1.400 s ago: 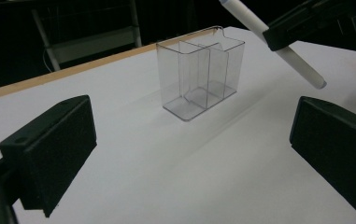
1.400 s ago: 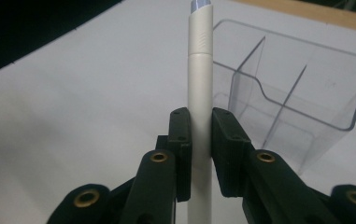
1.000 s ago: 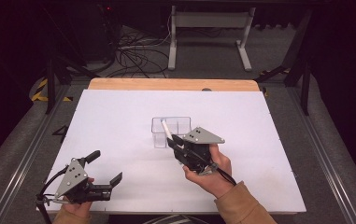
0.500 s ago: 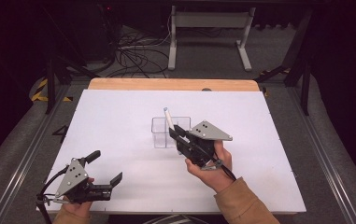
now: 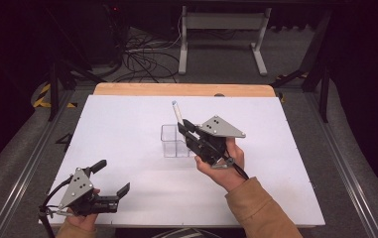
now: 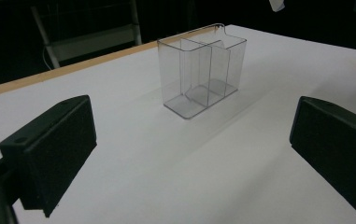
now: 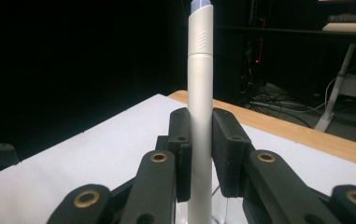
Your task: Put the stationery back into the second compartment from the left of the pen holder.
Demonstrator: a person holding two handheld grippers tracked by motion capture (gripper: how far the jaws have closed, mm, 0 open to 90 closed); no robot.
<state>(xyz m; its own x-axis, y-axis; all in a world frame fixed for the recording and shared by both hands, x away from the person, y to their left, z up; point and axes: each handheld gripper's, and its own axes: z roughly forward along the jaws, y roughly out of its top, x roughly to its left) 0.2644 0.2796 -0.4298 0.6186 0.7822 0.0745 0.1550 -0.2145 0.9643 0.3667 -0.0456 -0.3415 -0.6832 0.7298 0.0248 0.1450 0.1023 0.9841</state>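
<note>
A clear plastic holder [image 5: 174,141] with divided compartments stands upright near the middle of the white table [image 5: 127,124]. My right gripper [image 5: 185,130] is shut on a white pen [image 5: 177,112] and holds it raised over the holder's right side. The pen points up and away, a pale blue cap at its tip. In the right gripper view the pen [image 7: 200,93] stands upright, clamped between the two black pads [image 7: 180,149]. My left gripper [image 5: 113,179] rests open at the near left of the table, nothing between its jaws. Its view looks at the holder [image 6: 200,70] from a distance.
A wooden strip [image 5: 181,89] runs along the table's far edge. Beyond it are a white metal stand [image 5: 221,34] and cables [image 5: 142,54] on the dark floor. Metal rails [image 5: 23,163] flank the table.
My right gripper has risen and moved slightly right with the pen, which has tilted more upright above the holder. The left gripper has stayed put.
</note>
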